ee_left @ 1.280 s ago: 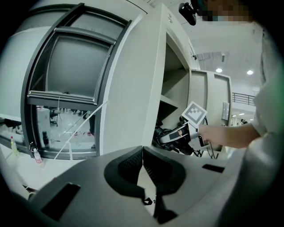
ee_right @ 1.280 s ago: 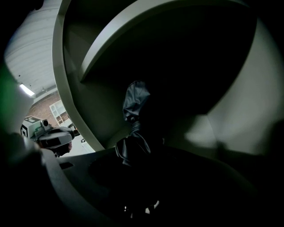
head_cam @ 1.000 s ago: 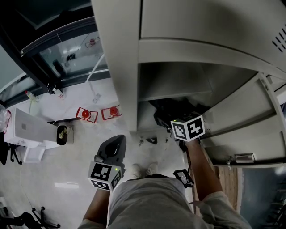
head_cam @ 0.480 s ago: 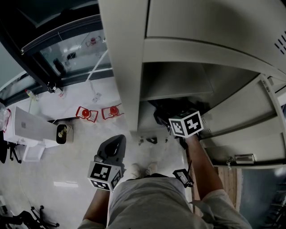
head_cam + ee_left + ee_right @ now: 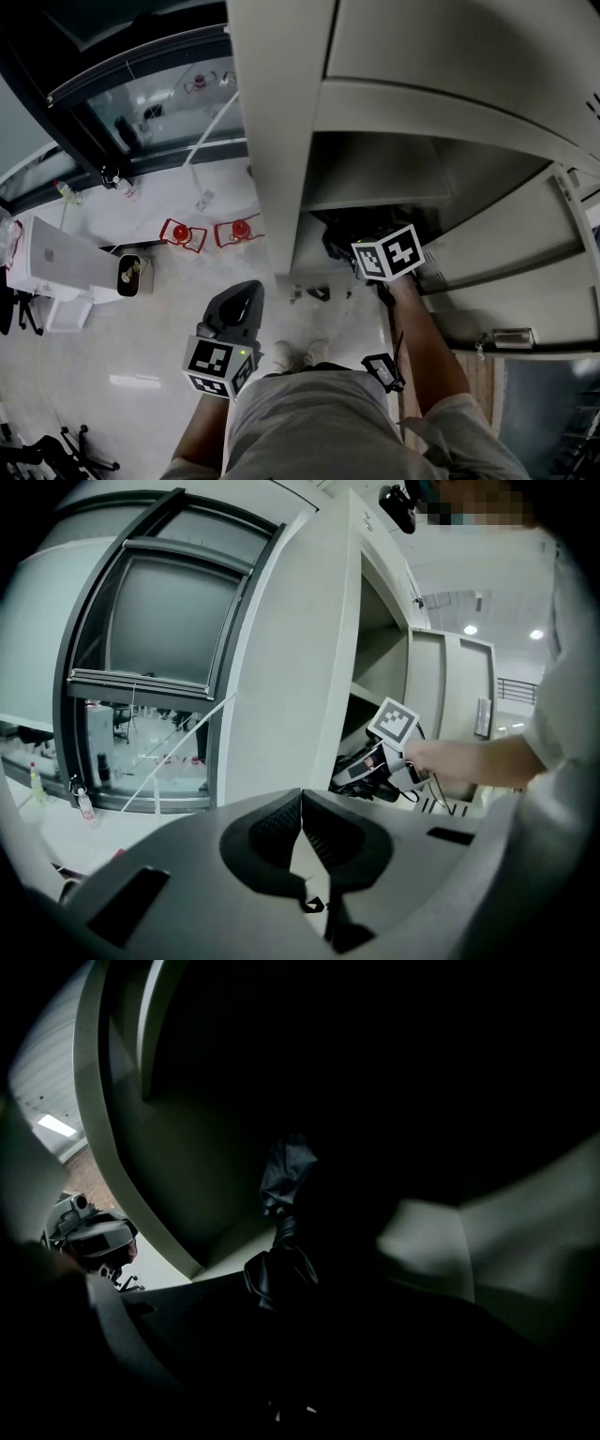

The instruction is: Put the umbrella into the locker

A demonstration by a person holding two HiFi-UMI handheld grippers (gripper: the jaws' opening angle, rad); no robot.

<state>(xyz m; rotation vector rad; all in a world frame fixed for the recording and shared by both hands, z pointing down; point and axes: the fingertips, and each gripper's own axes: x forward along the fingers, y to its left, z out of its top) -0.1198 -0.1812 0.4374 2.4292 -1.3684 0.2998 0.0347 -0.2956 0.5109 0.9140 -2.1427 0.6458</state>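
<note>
Sitting in the locker [image 5: 375,178], centre frame, the umbrella [image 5: 286,1232] is looking light and floppy, best gripped mid-bundle. I cannot tell the right tool [image 5: 361,239]'s hold in the dark. The left tool [image 5: 302,810] is hanging clenched, empty.

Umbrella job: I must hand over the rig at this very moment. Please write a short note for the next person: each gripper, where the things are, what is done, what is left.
Left gripper: shut, empty, held low outside the locker.
Right gripper: inside the open compartment. Its own view is too dark to tell whether the jaws grip the umbrella or stand apart.
Umbrella: black, folded, inside that compartment, straight ahead of the right gripper.
Done: the umbrella is in the locker.
Left: make sure the right jaws are free of it, then draw that gripper out. The door stands open.
</note>
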